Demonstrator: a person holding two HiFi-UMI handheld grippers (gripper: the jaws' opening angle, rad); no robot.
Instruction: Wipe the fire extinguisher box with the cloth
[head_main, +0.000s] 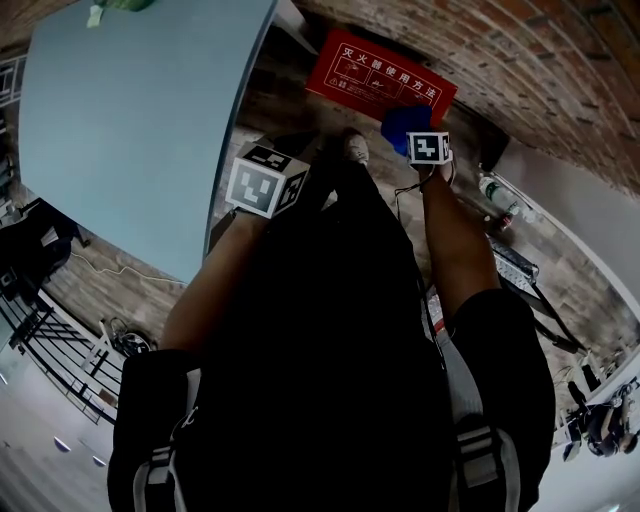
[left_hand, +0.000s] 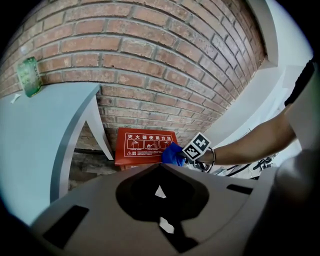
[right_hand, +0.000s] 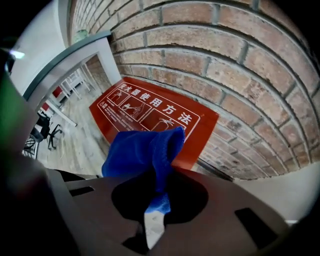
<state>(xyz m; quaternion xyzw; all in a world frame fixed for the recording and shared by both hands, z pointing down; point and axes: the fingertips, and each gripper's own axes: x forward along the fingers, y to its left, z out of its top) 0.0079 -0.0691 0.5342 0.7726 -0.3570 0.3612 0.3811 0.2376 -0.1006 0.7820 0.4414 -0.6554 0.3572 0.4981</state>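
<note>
Your right gripper pinches the blue cloth between its jaws. The cloth bunches up just ahead of the jaw tips, directly in front of the face of the red fire extinguisher box. Your left gripper has its jaws pressed together with nothing between them, and the box stands well ahead of them against the brick wall.

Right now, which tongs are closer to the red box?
Right. The right tongs, gripping the cloth, are close to the red box; the left tongs hang farther back.
</note>
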